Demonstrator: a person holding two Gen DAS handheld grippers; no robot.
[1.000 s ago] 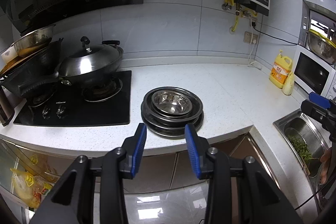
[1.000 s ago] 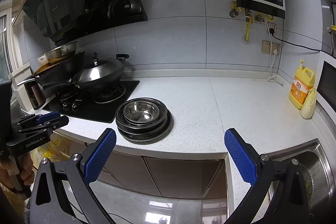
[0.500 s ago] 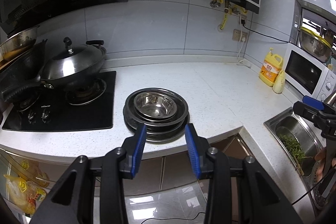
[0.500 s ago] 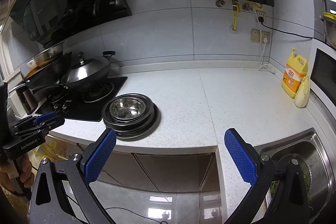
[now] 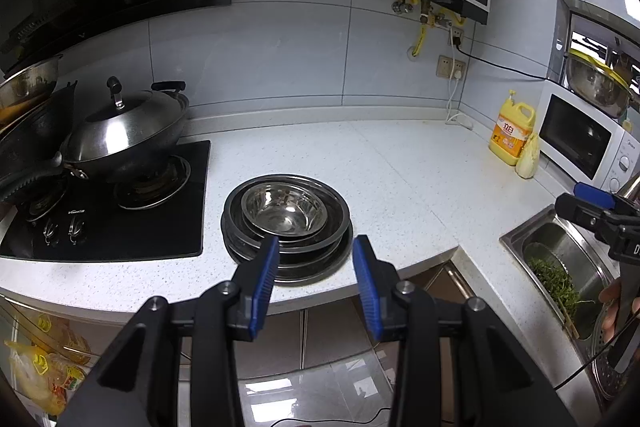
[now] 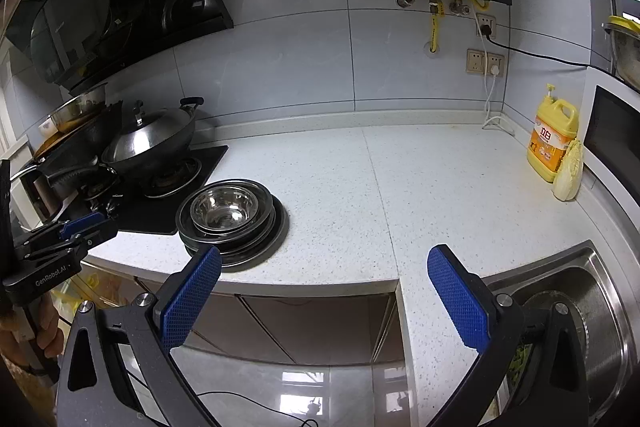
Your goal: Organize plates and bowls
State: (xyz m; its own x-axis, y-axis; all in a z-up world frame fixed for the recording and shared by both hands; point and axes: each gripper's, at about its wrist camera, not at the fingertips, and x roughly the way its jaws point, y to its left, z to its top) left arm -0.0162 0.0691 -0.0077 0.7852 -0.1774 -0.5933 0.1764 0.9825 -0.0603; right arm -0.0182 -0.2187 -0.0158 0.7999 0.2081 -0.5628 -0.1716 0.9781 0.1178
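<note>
A stack of steel plates [image 5: 316,263] [image 6: 268,231] with a shiny steel bowl [image 5: 285,207] [image 6: 224,207] nested on top sits on the white counter near its front edge, just right of the stove. My left gripper [image 5: 316,247] hovers in front of the stack, its blue pads partly apart with nothing between them. My right gripper [image 6: 324,259] stands wide open over the counter edge, to the right of the stack, empty. Each gripper shows at the edge of the other's view, held by a hand.
A black gas stove [image 5: 120,219] with a lidded wok [image 5: 124,135] lies left of the stack. A yellow detergent bottle [image 5: 512,131] and a microwave [image 5: 580,143] stand at the back right. A steel sink [image 5: 560,259] holding greens is at the right.
Both views have drifted a little toward the counter and to the side; the stack sits closer to the left gripper's pads. Neither gripper has changed its opening.
</note>
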